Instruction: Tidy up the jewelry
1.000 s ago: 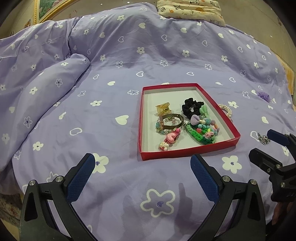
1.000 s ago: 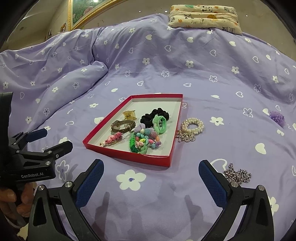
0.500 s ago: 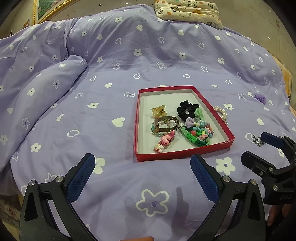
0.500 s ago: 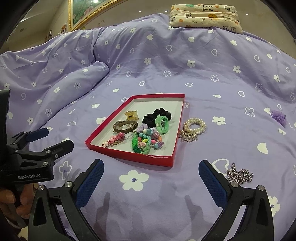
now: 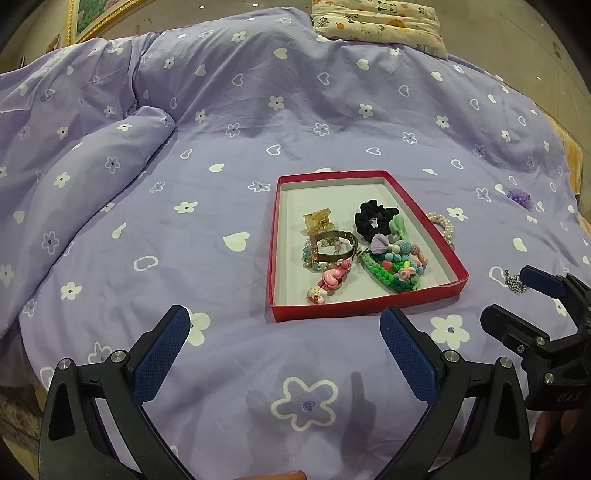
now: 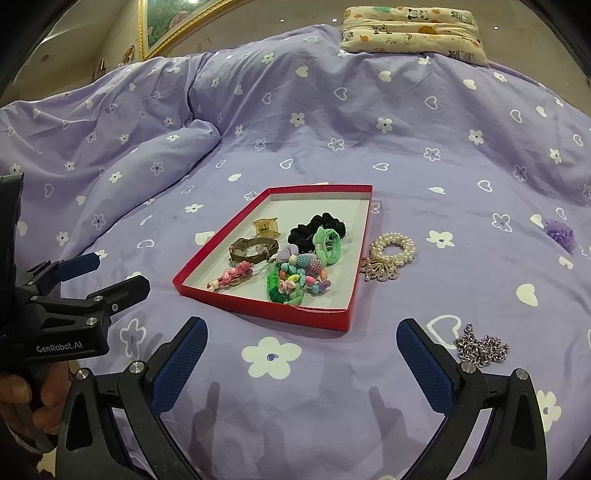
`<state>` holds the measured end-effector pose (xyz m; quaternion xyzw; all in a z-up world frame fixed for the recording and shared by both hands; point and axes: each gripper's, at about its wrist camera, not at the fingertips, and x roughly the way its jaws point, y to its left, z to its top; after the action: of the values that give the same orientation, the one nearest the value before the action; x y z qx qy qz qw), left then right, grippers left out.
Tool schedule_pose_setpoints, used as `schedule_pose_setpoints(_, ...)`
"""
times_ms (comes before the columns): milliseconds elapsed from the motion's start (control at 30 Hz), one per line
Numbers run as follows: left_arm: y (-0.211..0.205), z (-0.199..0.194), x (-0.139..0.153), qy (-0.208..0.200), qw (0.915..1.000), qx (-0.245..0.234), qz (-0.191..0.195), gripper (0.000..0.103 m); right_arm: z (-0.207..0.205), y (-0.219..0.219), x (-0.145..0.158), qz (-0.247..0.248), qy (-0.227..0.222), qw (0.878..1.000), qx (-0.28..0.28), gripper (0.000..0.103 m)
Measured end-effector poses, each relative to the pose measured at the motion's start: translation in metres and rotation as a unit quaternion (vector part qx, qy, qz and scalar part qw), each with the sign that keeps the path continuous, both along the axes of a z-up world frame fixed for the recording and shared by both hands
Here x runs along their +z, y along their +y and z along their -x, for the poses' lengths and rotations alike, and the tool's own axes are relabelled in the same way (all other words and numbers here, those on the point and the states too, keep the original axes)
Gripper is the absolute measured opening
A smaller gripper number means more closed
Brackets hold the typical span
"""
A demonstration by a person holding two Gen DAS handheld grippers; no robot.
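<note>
Bed (image 6: 369,110) under a purple flowered duvet carries everything, a framed picture (image 6: 166,26) behind. Red tray (image 6: 266,310) gathers most pieces, probably as the sorting spot; pearl bracelet (image 6: 393,249) lies beside it, silver chain (image 6: 480,347) nearer. Left gripper (image 5: 284,332) and right gripper (image 6: 301,339) hover, jaws spread, empty.

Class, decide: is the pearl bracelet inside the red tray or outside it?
Outside. The pearl bracelet lies on the purple bedspread, beside the red tray.
</note>
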<state>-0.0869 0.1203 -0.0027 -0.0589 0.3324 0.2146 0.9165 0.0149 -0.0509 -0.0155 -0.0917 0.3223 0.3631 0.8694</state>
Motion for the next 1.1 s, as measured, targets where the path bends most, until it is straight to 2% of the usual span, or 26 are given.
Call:
schedule_pose_setpoints(767,-0.0002,-0.0007,-0.0004,0.002,1.0,0.001,-0.002,0.103,0.001,-0.0004,0.0013,-0.001,0.001,1.0,0.0,0.103)
schedule_pose_setpoints(1100,-0.0014,0.0007,-0.0011,-0.001,0.9999,0.001,-0.015,0.103,0.0046,-0.0006,0.0029,-0.004,0.0,1.0,0.0,0.103)
